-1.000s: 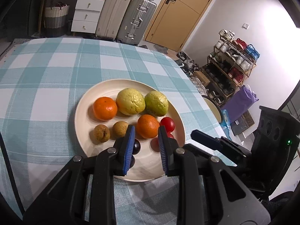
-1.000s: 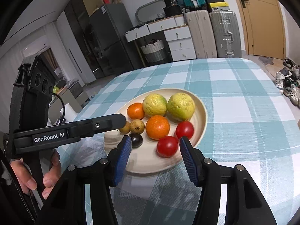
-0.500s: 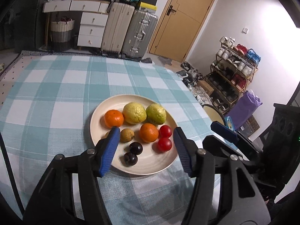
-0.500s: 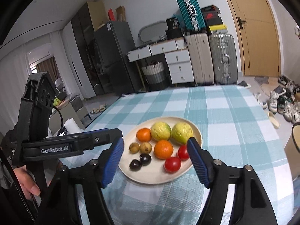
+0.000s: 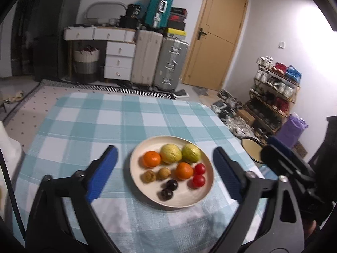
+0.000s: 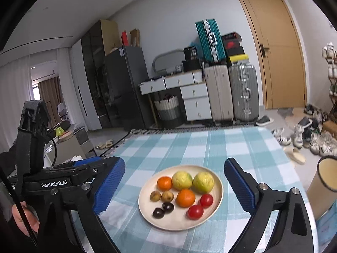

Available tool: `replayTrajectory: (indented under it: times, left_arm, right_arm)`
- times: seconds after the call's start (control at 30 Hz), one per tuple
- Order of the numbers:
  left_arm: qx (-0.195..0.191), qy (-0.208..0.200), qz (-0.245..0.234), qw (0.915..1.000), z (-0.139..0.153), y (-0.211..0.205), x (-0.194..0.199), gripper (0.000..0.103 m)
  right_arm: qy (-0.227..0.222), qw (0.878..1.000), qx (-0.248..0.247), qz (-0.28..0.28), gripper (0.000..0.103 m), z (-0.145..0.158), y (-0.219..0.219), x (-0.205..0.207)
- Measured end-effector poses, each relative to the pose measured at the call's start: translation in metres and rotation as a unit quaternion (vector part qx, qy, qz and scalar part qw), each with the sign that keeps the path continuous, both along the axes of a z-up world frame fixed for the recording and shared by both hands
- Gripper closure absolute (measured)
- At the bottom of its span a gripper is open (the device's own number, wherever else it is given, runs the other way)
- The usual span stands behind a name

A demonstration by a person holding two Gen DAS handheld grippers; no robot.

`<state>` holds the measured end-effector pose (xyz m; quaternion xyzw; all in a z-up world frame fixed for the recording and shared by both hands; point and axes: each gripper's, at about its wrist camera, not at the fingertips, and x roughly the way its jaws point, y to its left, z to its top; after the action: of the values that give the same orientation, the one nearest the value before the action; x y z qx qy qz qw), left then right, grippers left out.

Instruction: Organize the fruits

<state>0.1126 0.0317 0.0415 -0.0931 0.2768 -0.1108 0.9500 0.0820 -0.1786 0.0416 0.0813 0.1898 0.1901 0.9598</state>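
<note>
Cream-coloured and round, the plate (image 5: 207, 191) is seen resting on a table covered by a teal-and-white checked tablecloth (image 5: 101, 124), and all the fruit is gathered on it. Two yellow-green guavas (image 5: 171, 154) are set side by side at the far edge, with an orange (image 5: 152, 158) just left of them. A second orange (image 5: 184, 170) is placed nearer the middle, beside two red tomatoes (image 5: 198, 180) at the right. Two small brown fruits (image 5: 148, 176) and two dark plums (image 5: 167, 194) are arranged in the near left part.

The left gripper (image 5: 165, 180) is held above the table, its jaws having just been opening; they are spread wide to either side of the plate, and nothing is clasped between them. The right gripper (image 6: 173, 187) is likewise held clear, its jaws just opened wide and empty. Suitcases (image 5: 170, 63) and white drawers (image 5: 119, 61) are lined against the far wall beside a wooden door (image 5: 217, 35).
</note>
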Motion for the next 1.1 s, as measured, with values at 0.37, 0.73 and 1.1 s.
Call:
replayTrajectory:
  times: [0.37, 0.73, 1.1]
  left_arm:
    - [0.041, -0.061, 0.056, 0.9957, 0.017, 0.012, -0.023, 0.001]
    - [0.067, -0.080, 0.082, 0.9911, -0.009, 0.027, -0.051, 0.001]
    - [0.091, -0.065, 0.121, 0.9864, -0.064, 0.040, -0.050, 0.001]
  right_arm:
    - [-0.038, 0.999, -0.007, -0.025, 0.001, 0.006, -0.002, -0.012]
    - [-0.045, 0.998, -0.011, -0.051, 0.001, -0.016, -0.020, -0.020]
    - [-0.062, 0.994, -0.085, -0.038, 0.001, -0.049, -0.003, -0.033]
